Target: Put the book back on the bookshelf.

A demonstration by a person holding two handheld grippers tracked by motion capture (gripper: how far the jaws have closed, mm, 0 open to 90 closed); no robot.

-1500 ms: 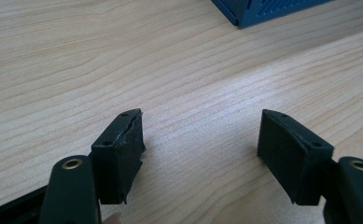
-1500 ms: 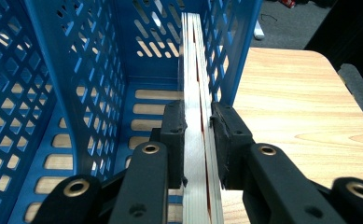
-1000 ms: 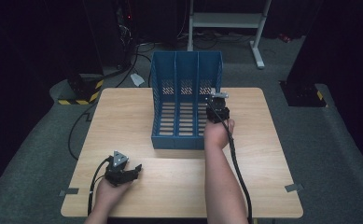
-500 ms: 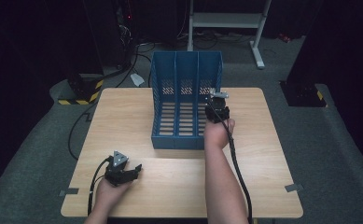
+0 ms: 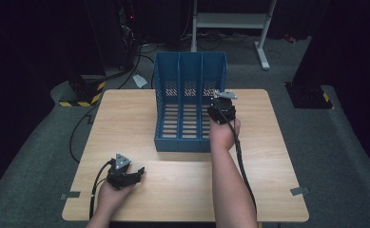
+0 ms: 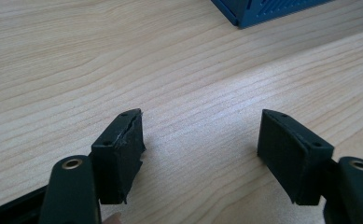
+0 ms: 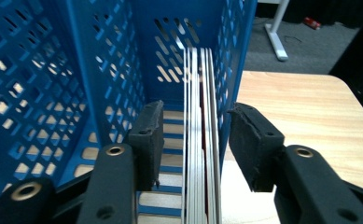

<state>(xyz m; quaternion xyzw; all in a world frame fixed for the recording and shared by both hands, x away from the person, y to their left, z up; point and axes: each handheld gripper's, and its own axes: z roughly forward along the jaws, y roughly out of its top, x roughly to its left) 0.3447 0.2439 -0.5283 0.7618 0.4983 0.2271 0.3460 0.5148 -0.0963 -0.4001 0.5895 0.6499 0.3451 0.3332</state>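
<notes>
Jaws of my right gripper (image 7: 195, 144) have just been opening, straddling thin upright books (image 7: 200, 140) in the blue file rack's (image 5: 190, 107) right compartment, pads clear; rack wall crowding them. Left gripper (image 6: 202, 154) is resting spread, empty, on the near-left table (image 5: 182, 185).

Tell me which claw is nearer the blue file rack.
Right. The right claw straddles the blue file rack's right wall and the thin booklets inside; the left claw rests on the table, well short of it.

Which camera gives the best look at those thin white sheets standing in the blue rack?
The right gripper view: the white sheets stand upright, close up, in the blue rack, by its right-hand wall, between the right tool's open jaws. The high view hides them behind that tool; the left gripper view catches just a rack corner.
</notes>
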